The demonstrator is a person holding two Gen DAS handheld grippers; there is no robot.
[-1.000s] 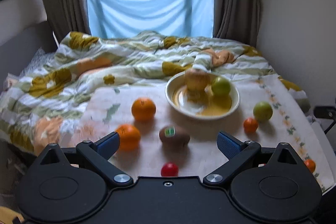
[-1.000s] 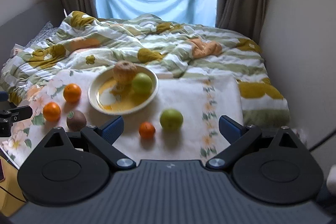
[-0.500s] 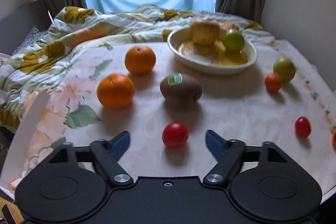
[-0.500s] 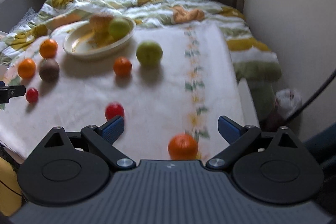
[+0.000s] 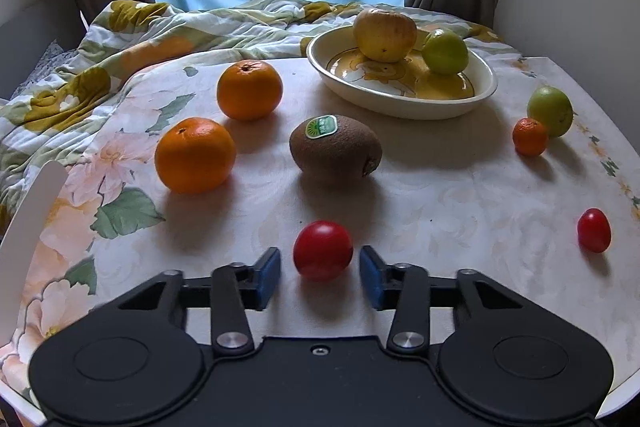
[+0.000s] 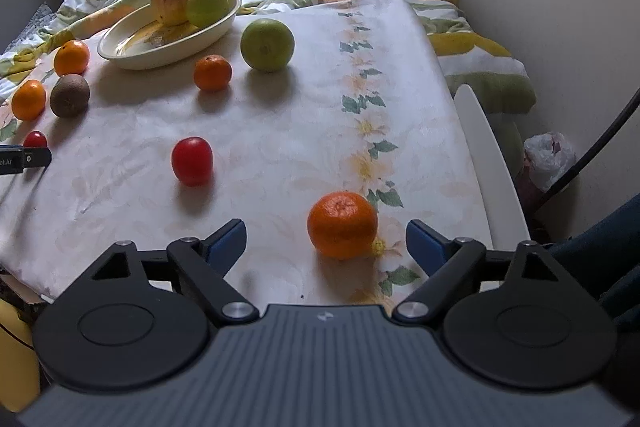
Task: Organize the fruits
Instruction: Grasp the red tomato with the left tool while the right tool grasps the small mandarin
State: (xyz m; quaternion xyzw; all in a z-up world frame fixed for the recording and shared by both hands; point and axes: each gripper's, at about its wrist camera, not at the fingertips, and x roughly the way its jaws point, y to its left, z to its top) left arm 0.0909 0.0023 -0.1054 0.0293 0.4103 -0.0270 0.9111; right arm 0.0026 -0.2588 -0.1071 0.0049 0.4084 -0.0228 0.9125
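In the left wrist view, the left tool (image 5: 320,273) is pointing down at the cloth-covered worktop (image 5: 440,207) and is clenching on a red tomato (image 5: 323,249). Its jaws have just been closing, with the tomato between them. The blue pads (image 5: 269,273) are sitting at the tomato's two flanks. A thin sliver seems to be showing beside the left pad, so the grip is looking only just made. The tomato is lying dead centre between the tips, resting on the worktop. The bowl (image 5: 400,109) is waiting straight ahead and a little right, beyond the kiwi (image 5: 336,149). A carry to the bowl is probably going to pass over that kiwi.

In the right wrist view, the right tool (image 6: 325,243) is hanging released, jaws spread wide and touching nothing. A small mandarin (image 6: 342,225) is sitting on the worktop just ahead of the tips. It is lying inside the span but nearer the right pad than the left. The tool is likely needing a slight shift rightward and forward before closing. The bowl is lying far off to the upper left here, so the left tool is the nearer one to it.
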